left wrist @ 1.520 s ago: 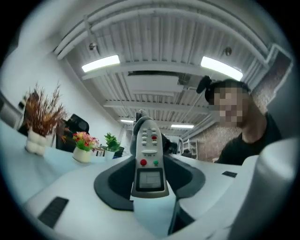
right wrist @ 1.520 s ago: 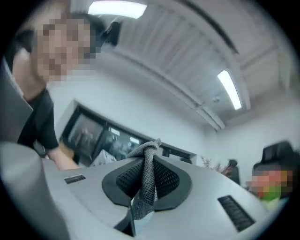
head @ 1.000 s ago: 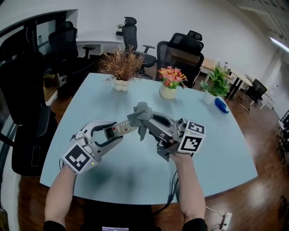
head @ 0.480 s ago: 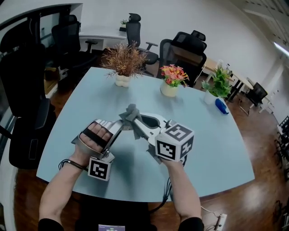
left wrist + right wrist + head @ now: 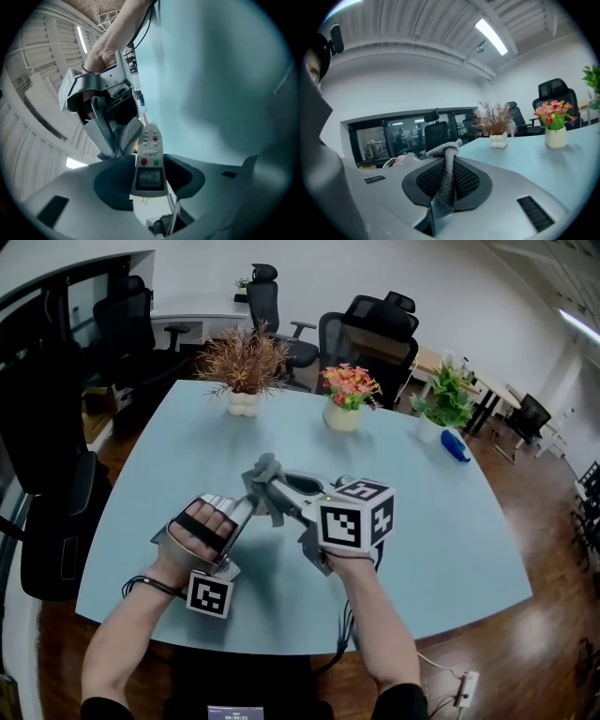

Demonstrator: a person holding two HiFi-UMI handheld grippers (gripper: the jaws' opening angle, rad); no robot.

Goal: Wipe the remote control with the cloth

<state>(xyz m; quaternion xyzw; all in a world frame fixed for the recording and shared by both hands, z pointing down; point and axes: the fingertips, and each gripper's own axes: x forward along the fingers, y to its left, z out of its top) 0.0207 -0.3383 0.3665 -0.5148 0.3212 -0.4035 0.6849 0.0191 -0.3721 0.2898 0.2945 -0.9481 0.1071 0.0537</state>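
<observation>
My left gripper [image 5: 242,509] is shut on a white remote control [image 5: 150,161], which stands up between the jaws with its screen and buttons facing the left gripper view. In the head view my hand hides the remote. My right gripper [image 5: 270,487] is shut on a grey knitted cloth [image 5: 264,482], which hangs over its jaws in the right gripper view, cloth [image 5: 446,180]. The cloth [image 5: 125,134] meets the upper left side of the remote, with the right gripper [image 5: 104,110] behind it. Both are held above the pale blue table [image 5: 450,521].
At the table's far side stand a dried plant in a white pot [image 5: 242,399], a flower pot [image 5: 343,414], a green plant [image 5: 441,401] and a blue object [image 5: 454,448]. Black office chairs [image 5: 370,329] line the far edge.
My left hand has rolled over, so its back faces up and hides the remote in the head view. The right gripper with the cloth has sunk and shifted left, closer to the left gripper.
</observation>
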